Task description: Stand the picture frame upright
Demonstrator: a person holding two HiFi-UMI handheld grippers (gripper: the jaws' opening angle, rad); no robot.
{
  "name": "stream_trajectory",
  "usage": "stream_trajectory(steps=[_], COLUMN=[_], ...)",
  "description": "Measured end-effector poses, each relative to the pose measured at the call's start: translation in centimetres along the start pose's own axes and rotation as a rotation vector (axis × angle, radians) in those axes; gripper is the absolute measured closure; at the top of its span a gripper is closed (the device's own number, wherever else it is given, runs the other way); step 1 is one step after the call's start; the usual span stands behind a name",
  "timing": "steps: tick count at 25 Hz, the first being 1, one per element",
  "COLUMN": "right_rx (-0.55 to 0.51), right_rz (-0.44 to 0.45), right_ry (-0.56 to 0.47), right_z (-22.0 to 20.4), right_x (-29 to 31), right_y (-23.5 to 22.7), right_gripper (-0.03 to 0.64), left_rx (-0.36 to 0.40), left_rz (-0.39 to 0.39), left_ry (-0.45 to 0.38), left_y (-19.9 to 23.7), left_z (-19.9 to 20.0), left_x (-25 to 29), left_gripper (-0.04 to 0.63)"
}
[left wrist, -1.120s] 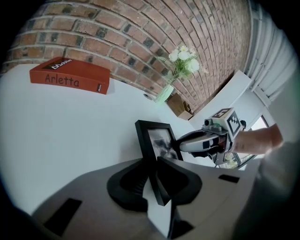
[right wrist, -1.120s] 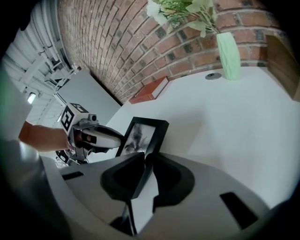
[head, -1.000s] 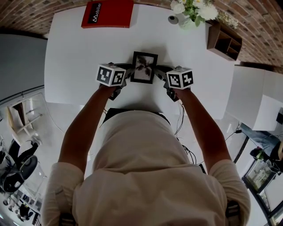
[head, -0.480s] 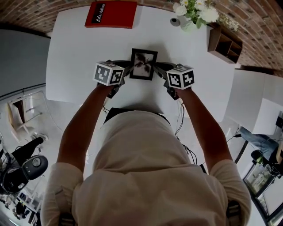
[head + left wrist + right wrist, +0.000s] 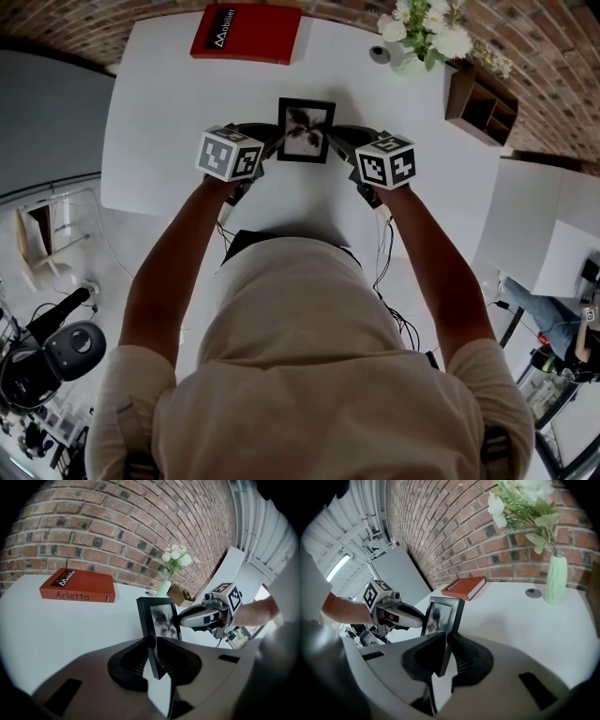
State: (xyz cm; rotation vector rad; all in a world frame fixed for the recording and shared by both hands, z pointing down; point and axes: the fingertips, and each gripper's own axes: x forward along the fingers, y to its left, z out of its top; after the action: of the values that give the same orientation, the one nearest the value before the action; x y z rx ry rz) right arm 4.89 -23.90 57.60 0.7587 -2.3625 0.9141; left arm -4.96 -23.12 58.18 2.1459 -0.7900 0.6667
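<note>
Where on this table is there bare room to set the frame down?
Bare white table lies left of the left gripper, between the red book and the picture frame, and right of the right gripper up to the wooden box. The far right corner is crowded: vase, small round object, box.

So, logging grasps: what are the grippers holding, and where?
The black rectangular picture frame: left gripper shut on its left edge, right gripper shut on its right edge.
</note>
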Motion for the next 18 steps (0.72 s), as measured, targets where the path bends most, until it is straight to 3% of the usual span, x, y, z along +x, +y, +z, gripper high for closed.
stream_trajectory(steps=[18], right_rx=[-0.195], right_rz=[-0.025], right_ry=[-0.026], right_z=[4.3], right_x=[1.3], right_y=[0.1], right_gripper=[0.566], left_rx=[0.098], left_rz=[0.058], left_ry=[-0.029], left_y=[2.5], left_z=[3.1], left_x=[-1.2], left_gripper=[0.541])
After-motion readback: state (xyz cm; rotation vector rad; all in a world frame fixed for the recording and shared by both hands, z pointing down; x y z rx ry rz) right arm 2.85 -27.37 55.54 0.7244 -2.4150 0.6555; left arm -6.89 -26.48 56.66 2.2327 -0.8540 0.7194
